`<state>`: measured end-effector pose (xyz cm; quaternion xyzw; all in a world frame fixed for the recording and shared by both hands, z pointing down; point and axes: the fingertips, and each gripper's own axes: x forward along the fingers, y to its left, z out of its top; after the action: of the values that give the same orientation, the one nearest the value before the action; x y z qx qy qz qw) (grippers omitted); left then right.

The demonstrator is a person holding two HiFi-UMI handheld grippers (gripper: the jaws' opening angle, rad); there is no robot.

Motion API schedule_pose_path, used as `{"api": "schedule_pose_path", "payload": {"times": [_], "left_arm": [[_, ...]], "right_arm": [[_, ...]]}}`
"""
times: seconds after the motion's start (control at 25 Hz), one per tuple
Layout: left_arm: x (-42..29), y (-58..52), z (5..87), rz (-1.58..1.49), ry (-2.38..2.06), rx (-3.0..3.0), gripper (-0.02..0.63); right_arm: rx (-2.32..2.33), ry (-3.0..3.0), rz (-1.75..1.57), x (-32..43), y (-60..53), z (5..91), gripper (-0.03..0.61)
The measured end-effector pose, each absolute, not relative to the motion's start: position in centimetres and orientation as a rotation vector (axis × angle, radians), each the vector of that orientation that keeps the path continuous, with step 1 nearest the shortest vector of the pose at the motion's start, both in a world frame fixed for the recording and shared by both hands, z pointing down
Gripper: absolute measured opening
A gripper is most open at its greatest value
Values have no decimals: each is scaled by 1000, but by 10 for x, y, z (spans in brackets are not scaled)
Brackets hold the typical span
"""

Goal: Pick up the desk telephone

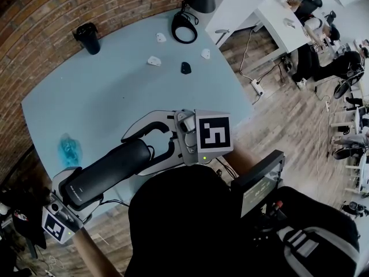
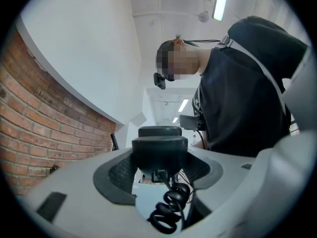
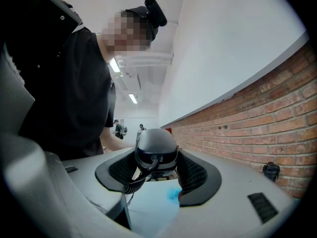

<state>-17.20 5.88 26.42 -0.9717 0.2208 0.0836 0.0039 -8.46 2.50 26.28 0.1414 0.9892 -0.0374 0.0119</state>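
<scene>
My left gripper (image 2: 159,162) and right gripper (image 3: 157,162) each pinch one end of the black phone handset (image 1: 109,172) in their jaws. The tiny white print on it is too small to read.

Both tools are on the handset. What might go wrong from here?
The coiled cord hangs loose under the handset and its far end is unseen; lifting may pull it taut or snag the table edge. The left tool and right tool each clamp only a rounded end, so pulling them apart or twisting could let it slip.
</scene>
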Motion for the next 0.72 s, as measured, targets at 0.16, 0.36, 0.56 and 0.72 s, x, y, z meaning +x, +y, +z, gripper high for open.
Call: {"api": "schedule_pose_path", "payload": {"times": [0.16, 0.36, 0.56, 0.72], "left_arm": [[-171, 60, 267, 255, 697, -3054, 308], [-169, 58, 267, 255, 701, -3055, 308], [-171, 59, 273, 233, 698, -3062, 308], [-172, 60, 279, 223, 700, -3074, 308]], "right_arm": [[446, 3088, -127, -84, 25, 265, 258], [453, 3090, -132, -82, 25, 265, 258], [454, 3099, -135, -85, 25, 269, 258], [462, 3108, -130, -86, 26, 275, 256]]}}
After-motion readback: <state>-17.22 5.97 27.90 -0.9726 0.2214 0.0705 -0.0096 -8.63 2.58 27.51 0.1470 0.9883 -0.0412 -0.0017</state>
